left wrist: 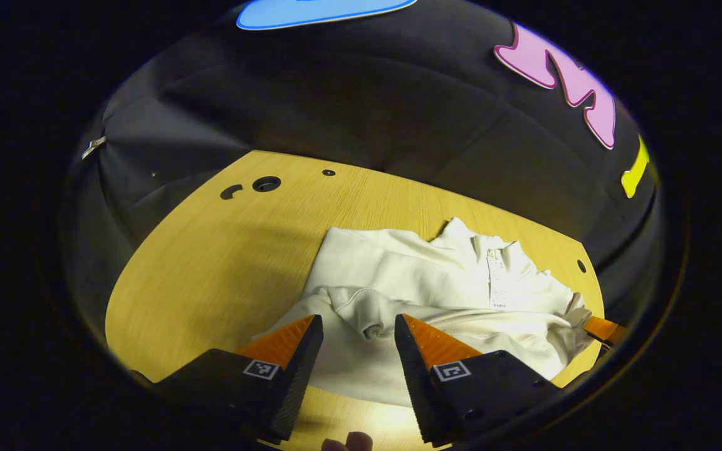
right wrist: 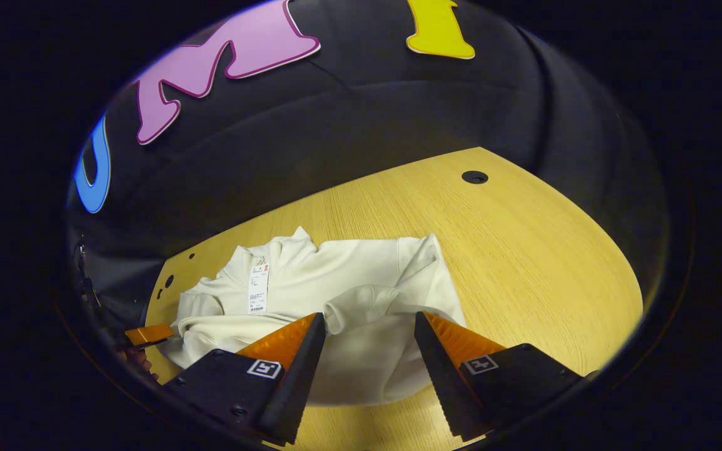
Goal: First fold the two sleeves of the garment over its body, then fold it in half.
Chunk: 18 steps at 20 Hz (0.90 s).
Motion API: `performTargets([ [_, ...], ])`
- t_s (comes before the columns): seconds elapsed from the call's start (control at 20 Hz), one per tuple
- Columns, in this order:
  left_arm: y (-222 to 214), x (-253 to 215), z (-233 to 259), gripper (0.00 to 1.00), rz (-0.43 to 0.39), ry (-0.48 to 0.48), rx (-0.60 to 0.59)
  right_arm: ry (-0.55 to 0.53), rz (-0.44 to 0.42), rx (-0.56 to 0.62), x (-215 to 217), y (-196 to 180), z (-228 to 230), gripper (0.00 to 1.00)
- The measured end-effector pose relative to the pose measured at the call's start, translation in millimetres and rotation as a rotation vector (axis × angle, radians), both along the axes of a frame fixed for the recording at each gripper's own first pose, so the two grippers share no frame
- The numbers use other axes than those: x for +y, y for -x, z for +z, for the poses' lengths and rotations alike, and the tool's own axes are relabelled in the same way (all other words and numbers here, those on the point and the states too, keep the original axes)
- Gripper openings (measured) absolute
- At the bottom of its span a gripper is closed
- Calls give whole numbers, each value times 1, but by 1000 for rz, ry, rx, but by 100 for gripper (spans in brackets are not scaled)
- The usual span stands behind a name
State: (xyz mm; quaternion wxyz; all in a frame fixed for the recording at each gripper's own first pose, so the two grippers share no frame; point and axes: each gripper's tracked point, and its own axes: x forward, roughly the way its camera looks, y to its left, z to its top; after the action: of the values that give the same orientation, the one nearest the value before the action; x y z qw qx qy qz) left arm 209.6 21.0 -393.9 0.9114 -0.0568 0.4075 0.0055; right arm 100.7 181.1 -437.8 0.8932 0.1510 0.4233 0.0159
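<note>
Wood-grain table (left wrist: 223, 250), rounded edge, a few round holes (left wrist: 266, 183) near its far side; one more hole (right wrist: 474, 176) seen in right gripper view. Cream garment (left wrist: 411, 282) lies bunched on table, sleeves pulled in over body, paper tag (right wrist: 258, 285) on top near collar.

My left gripper (left wrist: 358, 326) hangs with its fingers apart, and their bases run out of the left gripper view at the bottom. They cover the near hem of the garment (left wrist: 436, 282) beneath them. Ahead and to the right, the other gripper (left wrist: 605, 329) is cut off by the rim. The print on the hang tag (right wrist: 258, 285), ahead and left of my right gripper (right wrist: 370, 326), is too small to tell.
</note>
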Motion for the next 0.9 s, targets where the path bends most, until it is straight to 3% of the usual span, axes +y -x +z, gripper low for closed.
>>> performTargets([
  [0.1, 13, 3, 9, 74, -12, -18, -7, 20, 12, -24, -8, 7, 14, 88],
  [0.15, 20, 2, 14, 74, -21, -20, -13, 29, 20, -32, -11, 11, 20, 75],
  [0.2, 27, 1, 19, 74, -31, -19, -21, 33, 27, -39, -14, 17, 27, 88],
  [0.65, 96, -13, 59, 74, -153, -36, -101, 23, 102, -89, -11, 77, 66, 88],
  [0.9, 144, -22, 75, 74, -166, -28, -116, -28, 167, -103, 3, 103, 86, 88],
])
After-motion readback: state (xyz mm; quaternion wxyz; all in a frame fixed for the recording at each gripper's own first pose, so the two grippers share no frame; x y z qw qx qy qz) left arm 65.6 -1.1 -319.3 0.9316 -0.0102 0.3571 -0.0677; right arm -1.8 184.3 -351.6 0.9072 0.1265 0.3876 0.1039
